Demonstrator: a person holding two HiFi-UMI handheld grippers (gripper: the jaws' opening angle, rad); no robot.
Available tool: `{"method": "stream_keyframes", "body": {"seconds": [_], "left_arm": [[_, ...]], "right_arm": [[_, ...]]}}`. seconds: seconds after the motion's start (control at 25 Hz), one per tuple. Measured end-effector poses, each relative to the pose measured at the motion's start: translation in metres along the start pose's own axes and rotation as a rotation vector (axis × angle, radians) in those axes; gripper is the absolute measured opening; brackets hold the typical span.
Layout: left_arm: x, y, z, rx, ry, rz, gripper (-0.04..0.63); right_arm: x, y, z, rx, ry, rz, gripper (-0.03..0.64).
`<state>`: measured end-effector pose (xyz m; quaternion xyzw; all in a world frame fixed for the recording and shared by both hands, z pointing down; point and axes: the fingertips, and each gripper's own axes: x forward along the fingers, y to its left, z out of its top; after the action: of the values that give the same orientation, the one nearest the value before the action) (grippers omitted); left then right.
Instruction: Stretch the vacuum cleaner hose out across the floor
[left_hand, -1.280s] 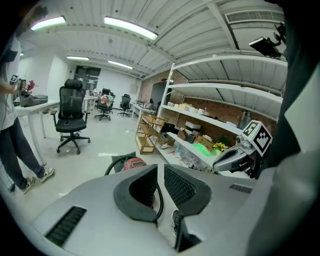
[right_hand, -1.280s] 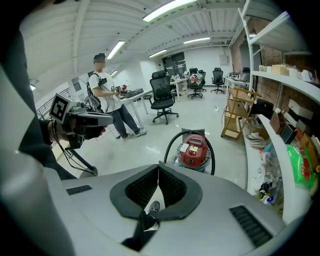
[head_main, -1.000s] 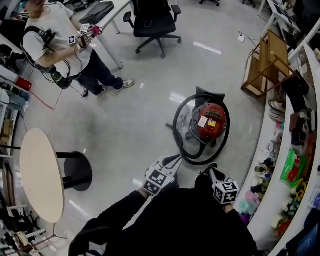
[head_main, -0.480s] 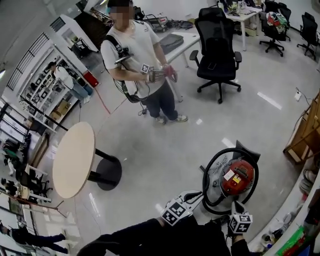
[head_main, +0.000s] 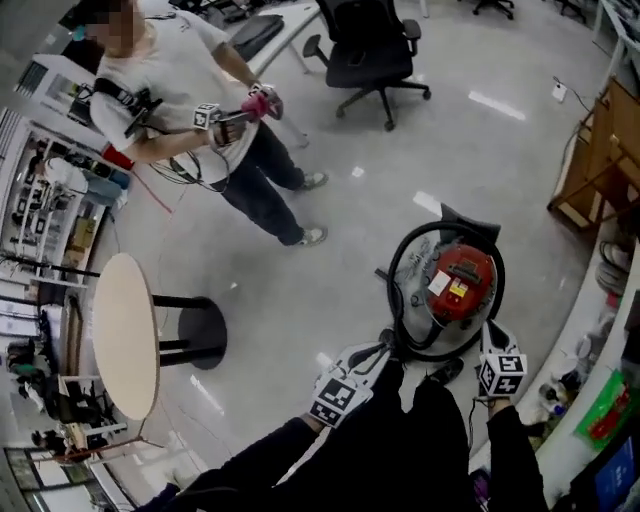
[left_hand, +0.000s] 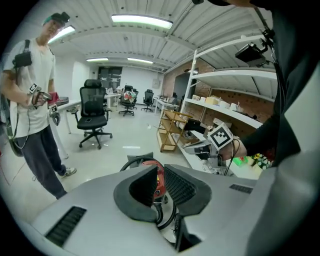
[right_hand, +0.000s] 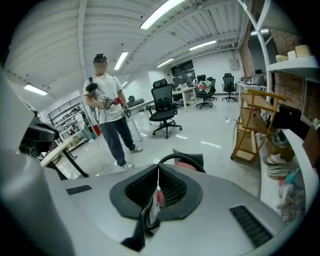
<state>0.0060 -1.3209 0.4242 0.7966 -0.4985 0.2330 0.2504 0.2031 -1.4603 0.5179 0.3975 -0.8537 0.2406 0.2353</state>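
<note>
We see the black ribbed vacuum hose (head_main: 392, 292) coiled in a loop round the red canister vacuum cleaner (head_main: 462, 283) on the glossy grey floor (head_main: 300, 300), just ahead of us. The left hand-held gripper (head_main: 383, 348) and right hand-held gripper (head_main: 490, 330) both have jaws together, nothing held. We expect the hose to be light, bendy and springy, with ribs that give grip. We'd grab near its free end, which looks to lie by the left one. The canister may roll if tugged.

Bright ceiling strip lights (left_hand: 141, 20) glare off the glossy floor (head_main: 300, 300); fisheye edges warp.
</note>
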Motion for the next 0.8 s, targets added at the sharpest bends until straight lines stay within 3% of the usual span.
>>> {"method": "stream_keyframes", "body": {"seconds": [0.36,0.48,0.8], "left_arm": [[0.14,0.065,-0.018,0.101,0.034,-0.073,0.056],[0.163,0.085,-0.014,0.087,0.004,-0.03,0.056],[0.225,0.104,-0.054,0.051,-0.044,0.018,0.057]], "right_arm": [[0.068,-0.141,-0.073,0.091,-0.016,-0.226,0.025],[0.095,-0.172,-0.101,0.153,-0.015,-0.236,0.091],[0.192,-0.241,-0.16,0.093,0.04,-0.186,0.152]]}}
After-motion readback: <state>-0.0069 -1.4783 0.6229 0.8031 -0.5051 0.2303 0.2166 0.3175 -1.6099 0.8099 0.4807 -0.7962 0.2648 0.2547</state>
